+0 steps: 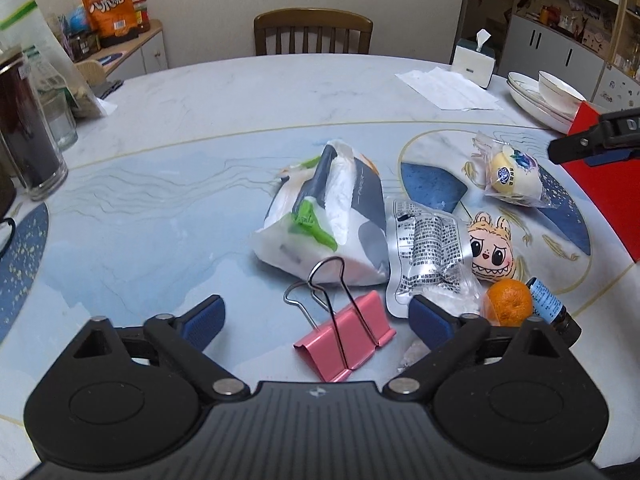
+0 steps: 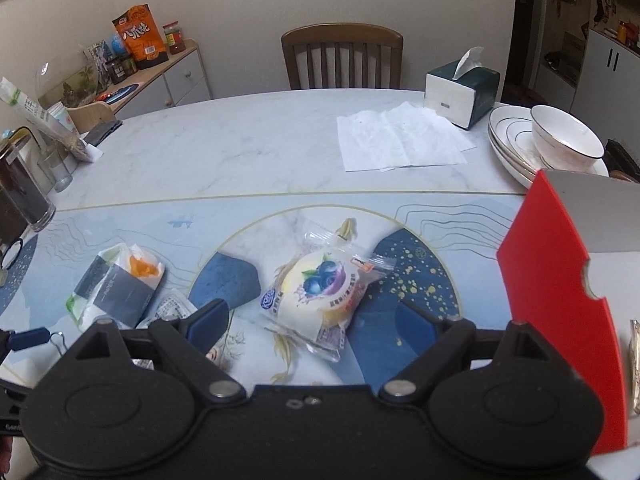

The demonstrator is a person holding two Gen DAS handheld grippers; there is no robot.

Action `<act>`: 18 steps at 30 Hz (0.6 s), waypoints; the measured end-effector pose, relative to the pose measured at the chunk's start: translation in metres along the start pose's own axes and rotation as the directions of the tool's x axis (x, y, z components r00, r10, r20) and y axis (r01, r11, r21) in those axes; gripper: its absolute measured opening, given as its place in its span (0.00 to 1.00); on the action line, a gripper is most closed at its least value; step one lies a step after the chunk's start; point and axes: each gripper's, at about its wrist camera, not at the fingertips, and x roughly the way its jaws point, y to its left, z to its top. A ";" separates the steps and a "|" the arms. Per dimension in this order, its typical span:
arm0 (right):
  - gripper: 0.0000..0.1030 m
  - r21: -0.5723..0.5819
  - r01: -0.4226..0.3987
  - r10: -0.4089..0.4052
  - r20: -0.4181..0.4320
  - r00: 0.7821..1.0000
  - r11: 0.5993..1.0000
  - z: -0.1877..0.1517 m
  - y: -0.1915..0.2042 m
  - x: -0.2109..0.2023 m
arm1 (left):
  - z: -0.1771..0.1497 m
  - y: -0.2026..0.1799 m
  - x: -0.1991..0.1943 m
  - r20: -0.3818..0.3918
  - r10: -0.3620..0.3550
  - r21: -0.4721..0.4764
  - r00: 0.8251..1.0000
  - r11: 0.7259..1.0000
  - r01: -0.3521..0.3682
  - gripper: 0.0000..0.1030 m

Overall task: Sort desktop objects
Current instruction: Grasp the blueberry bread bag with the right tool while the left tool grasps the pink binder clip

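In the left wrist view my left gripper is open, its blue-padded fingers on either side of a pink binder clip on the table. Beyond lie a tissue pack, a silver foil packet, a cartoon-face toy, a tangerine and a small dark bottle. In the right wrist view my right gripper is open just before a wrapped blueberry cake, which also shows in the left wrist view. A red box stands at the right.
A tissue box, paper sheets and stacked plates with a bowl sit at the far right of the table. Glass jars stand at the left edge. A wooden chair is behind the table.
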 end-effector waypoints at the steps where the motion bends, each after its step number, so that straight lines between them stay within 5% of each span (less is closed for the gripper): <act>1: 0.88 0.004 0.003 -0.003 -0.002 1.000 1.000 0.001 0.000 0.003 | 0.000 0.000 0.001 -0.005 -0.001 -0.003 1.000 1.000 0.001 0.89; 18: 0.88 0.067 0.065 -0.061 -0.069 0.996 0.996 0.018 -0.001 0.062 | -0.007 0.001 0.005 -0.025 -0.069 0.018 0.997 0.997 0.069 0.68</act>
